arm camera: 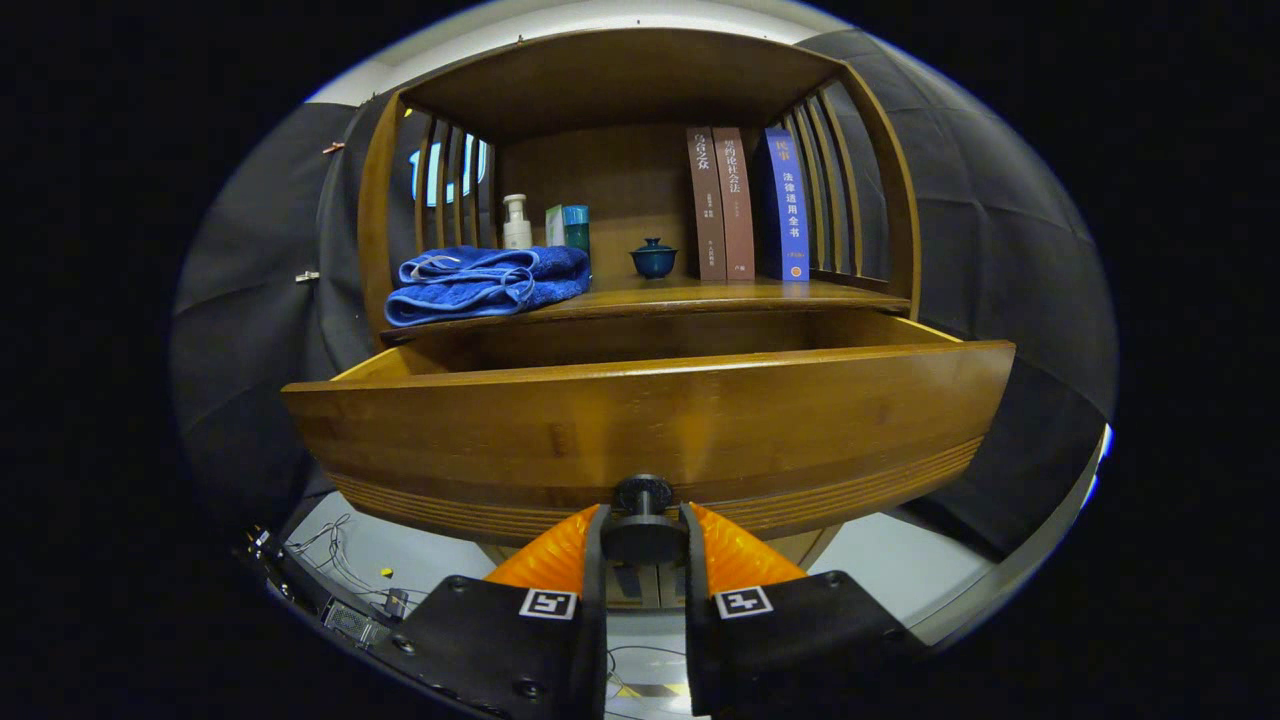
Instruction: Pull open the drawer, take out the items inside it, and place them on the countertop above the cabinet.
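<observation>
My tongs [644, 528] are clamped on the knob [643, 497] of the drawer [640, 425], pulled well out; next I should let go and reach inside

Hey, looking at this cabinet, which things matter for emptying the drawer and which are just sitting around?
For the job:
drawer, pulled open
drawer knob, gripper fingers shut on it
countertop above the drawer

Just lying about:
blue towel
pump bottle
green boxes
small lidded cup
three books
</observation>
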`<state>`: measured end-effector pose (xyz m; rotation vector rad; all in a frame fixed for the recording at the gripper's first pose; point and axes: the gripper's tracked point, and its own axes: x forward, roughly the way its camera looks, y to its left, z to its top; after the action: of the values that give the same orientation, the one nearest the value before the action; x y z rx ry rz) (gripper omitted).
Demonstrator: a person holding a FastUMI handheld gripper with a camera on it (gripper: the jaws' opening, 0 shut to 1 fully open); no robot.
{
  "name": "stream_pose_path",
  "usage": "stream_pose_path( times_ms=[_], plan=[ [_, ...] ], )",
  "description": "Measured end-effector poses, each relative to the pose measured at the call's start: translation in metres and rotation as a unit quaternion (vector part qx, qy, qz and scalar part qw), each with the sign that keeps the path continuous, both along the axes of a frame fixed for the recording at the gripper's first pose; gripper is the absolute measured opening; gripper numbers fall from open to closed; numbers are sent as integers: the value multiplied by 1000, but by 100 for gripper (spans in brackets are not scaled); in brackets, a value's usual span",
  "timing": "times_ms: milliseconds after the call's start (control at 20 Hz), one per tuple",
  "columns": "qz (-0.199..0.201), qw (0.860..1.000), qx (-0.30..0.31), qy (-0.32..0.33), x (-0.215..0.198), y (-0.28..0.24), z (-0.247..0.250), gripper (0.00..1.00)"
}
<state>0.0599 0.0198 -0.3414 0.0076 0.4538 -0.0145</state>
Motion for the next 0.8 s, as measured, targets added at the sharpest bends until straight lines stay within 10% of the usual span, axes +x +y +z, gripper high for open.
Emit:
stream_pose_path(
  times_ms=[800],
  plan=[
    [-14, 1000, 8, 14, -44, -1, -4, 42]
  ],
)
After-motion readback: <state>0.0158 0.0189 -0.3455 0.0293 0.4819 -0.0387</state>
